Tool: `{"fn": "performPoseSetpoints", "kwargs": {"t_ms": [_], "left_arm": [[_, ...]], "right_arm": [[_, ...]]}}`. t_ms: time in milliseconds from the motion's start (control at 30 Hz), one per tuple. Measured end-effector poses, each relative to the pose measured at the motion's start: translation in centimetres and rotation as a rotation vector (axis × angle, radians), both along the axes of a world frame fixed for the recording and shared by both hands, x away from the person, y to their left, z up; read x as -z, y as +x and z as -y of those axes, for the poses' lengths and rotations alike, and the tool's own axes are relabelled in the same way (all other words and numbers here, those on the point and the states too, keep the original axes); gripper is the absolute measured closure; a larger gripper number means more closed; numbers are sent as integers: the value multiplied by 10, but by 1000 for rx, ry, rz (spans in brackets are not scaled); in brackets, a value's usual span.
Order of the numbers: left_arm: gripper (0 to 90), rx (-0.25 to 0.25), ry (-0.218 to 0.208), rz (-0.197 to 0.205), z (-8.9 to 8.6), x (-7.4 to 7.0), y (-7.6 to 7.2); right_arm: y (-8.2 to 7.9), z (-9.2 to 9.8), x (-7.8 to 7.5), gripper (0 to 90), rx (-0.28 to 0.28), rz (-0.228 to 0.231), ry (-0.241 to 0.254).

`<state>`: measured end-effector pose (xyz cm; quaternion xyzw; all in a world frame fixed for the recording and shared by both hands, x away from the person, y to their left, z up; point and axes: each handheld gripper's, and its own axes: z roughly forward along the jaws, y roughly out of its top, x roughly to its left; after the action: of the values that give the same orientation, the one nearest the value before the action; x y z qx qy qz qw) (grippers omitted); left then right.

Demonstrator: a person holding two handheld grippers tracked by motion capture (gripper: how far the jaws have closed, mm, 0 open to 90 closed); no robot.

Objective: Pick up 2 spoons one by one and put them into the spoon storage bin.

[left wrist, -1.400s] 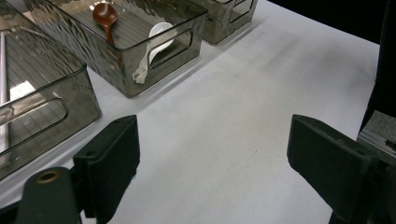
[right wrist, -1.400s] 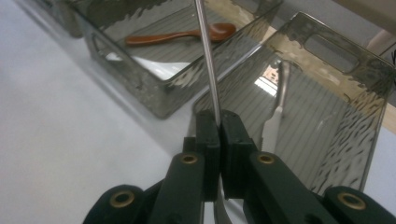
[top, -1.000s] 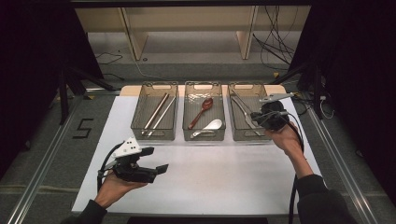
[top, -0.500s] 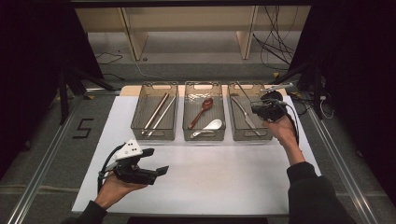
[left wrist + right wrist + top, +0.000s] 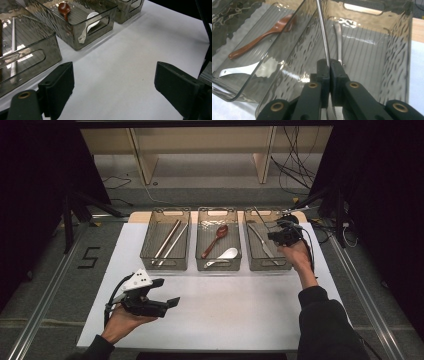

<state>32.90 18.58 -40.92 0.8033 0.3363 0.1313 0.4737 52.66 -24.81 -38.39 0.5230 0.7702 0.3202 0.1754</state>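
The right gripper [image 5: 329, 65] has its jaws pinched tight on a thin metal knife [image 5: 323, 32], blade running toward 12 o'clock over the rightmost smoked bin [image 5: 397, 42]; its serrated end is cut off between the jaws. The left gripper [image 5: 113, 85] gapes wide, holding nothing, above the white mat [image 5: 130, 57].

Plenty of open white table [image 5: 240, 310] ran from 3 to 9 o'clock in the near half, nothing in the way there. Toward 12 o'clock three smoky bins [image 5: 218, 245] stood side by side with only slim gaps between them. Their walls blocked any low, level approach.
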Motion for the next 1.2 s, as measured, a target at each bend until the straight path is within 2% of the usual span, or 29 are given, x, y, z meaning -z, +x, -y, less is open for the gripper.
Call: {"fn": "performPoseSetpoints", "kwargs": {"t_ms": [467, 533, 567, 633, 800, 900, 1067, 1200], "left_arm": [[158, 5, 1, -5, 0, 0, 0], [158, 2, -2, -11, 1, 1, 0], [159, 4, 0, -13, 1, 1, 0], [159, 9, 2, -13, 2, 1, 0], [158, 8, -4, -11, 1, 1, 0], [158, 4, -28, -22, -1, 0, 1], [158, 2, -45, -23, -2, 0, 2], [157, -2, -54, -31, -2, 0, 2]], "right_arm": [[10, -8, 15, 870, 43, -65, -6], [12, -8, 17, 852, 62, -75, -5], [12, -8, 18, 808, 61, -72, 2], [11, -7, 16, 741, 43, -70, 32], [5, -7, 8, 651, 20, -53, 44], [-1, -5, 4, 596, -11, -28, 70], [-18, -7, -1, 499, -75, -1, 115], [-34, -9, -5, 441, -113, 39, 152]]}}
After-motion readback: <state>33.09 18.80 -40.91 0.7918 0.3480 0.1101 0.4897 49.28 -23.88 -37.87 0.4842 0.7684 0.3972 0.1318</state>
